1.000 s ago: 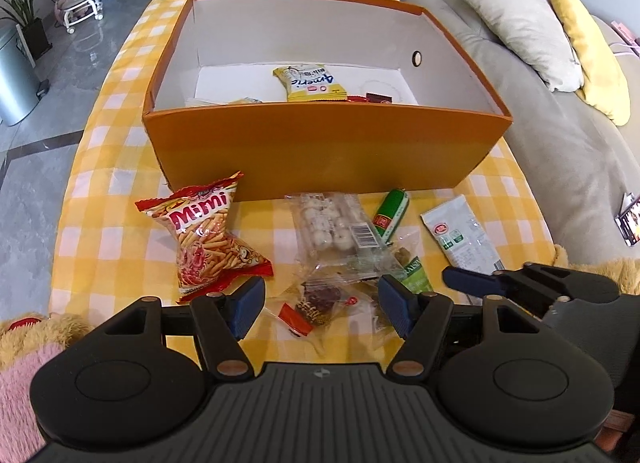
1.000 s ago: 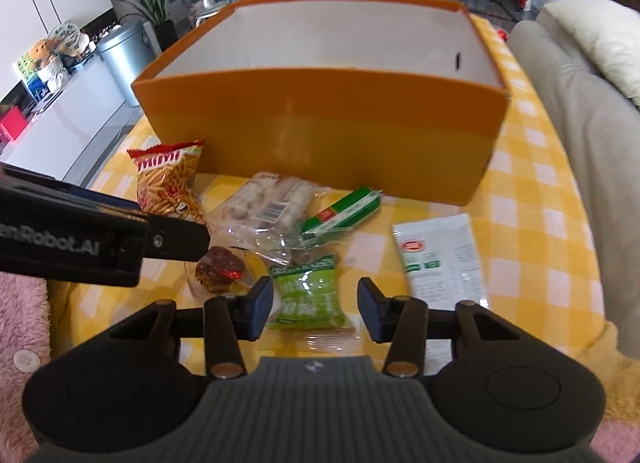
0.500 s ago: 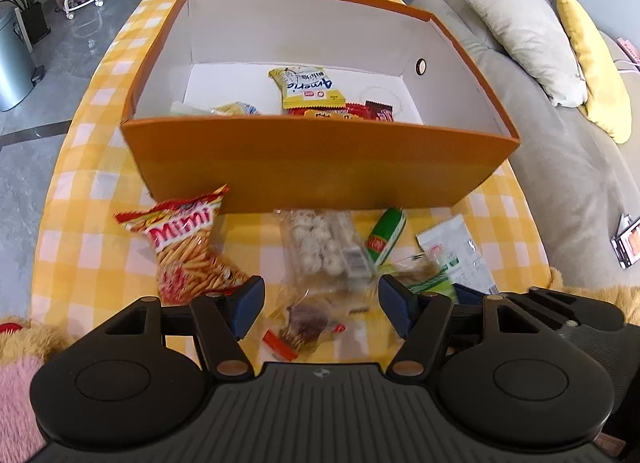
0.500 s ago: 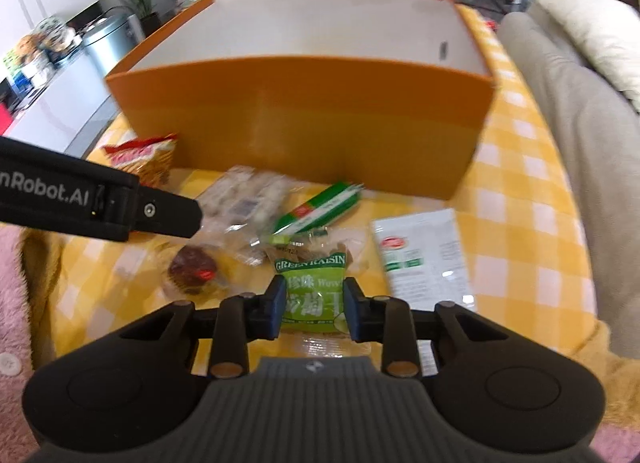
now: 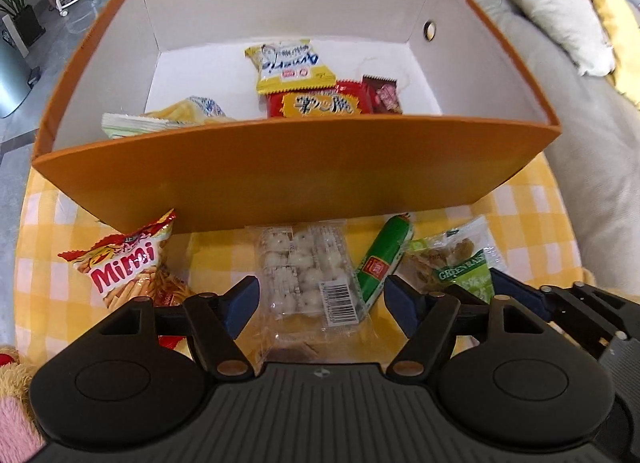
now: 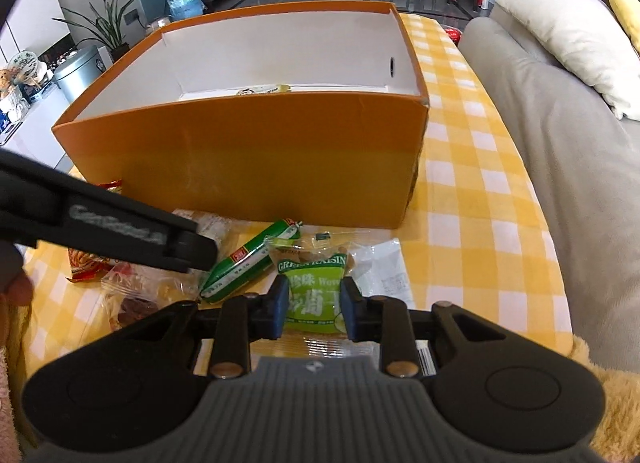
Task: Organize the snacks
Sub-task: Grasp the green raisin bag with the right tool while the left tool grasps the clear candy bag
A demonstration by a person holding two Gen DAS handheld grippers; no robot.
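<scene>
An orange box (image 5: pixel 296 175) (image 6: pixel 248 155) stands on the yellow checked cloth and holds several snack packs (image 5: pixel 316 103). In front of it lie a Mimi crisp bag (image 5: pixel 128 267), a clear pack of white balls (image 5: pixel 308 275) and a green sausage stick (image 5: pixel 384 259) (image 6: pixel 248 263). My left gripper (image 5: pixel 322 301) hovers over the clear pack, its jaws opening, the pack and the sausage stick between them but not pressed. My right gripper (image 6: pixel 314 307) is shut on the green raisin bag (image 6: pixel 314 291) (image 5: pixel 460 267), lifted slightly off the cloth.
A white sachet (image 6: pixel 386 275) lies under the raisin bag. A brown wrapped snack (image 6: pixel 136 307) lies near the table's front edge. A grey sofa (image 6: pixel 560 151) with cushions runs along the right. The left tool's finger (image 6: pixel 120 223) crosses the right wrist view.
My right gripper closed on the green raisin bag. My left gripper moved forward from the brown wrapped snack to above the clear pack, nearer the box, its jaws spreading wider.
</scene>
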